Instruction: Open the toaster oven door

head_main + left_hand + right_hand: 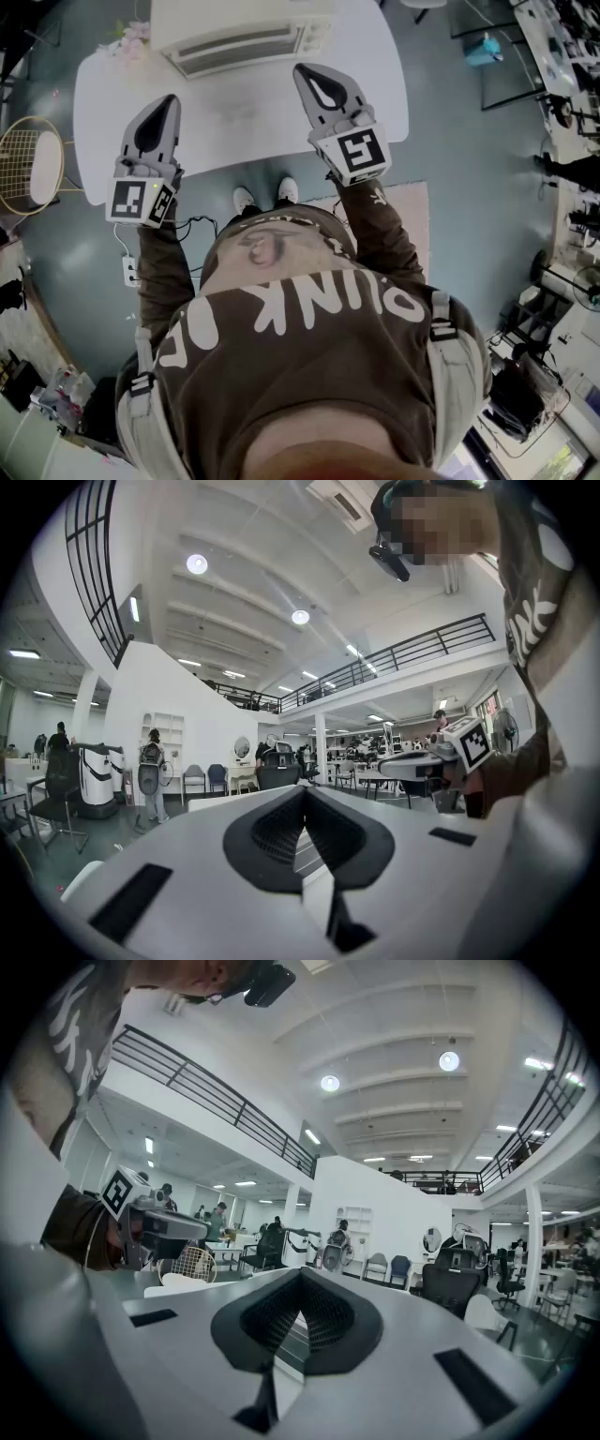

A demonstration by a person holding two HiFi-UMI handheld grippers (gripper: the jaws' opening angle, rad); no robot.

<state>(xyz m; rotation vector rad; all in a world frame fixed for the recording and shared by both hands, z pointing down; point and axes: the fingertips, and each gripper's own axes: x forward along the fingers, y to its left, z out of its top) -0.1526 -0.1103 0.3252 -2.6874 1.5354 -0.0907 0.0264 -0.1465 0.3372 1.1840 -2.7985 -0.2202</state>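
Note:
The cream toaster oven (pixel 246 33) stands at the far edge of the white table (pixel 234 127), its door closed. My left gripper (pixel 170 99) hovers over the table's left part, short of the oven, jaws shut with nothing between them. To the right, my right gripper (pixel 300 70) is held just in front of the oven's right end, also shut and empty. In the left gripper view the left gripper (pixel 303 794) has its tips together, and the right gripper (pixel 422 758) shows off to the side. In the right gripper view the right gripper (pixel 301 1274) is shut too, and the oven is not seen.
A bunch of pale flowers (pixel 131 39) lies at the table's far left corner. A round wire chair (pixel 33 167) stands left of the table. A power strip (pixel 129 272) and a cable lie on the floor by my feet, and a pale rug (pixel 412 211) is on the right.

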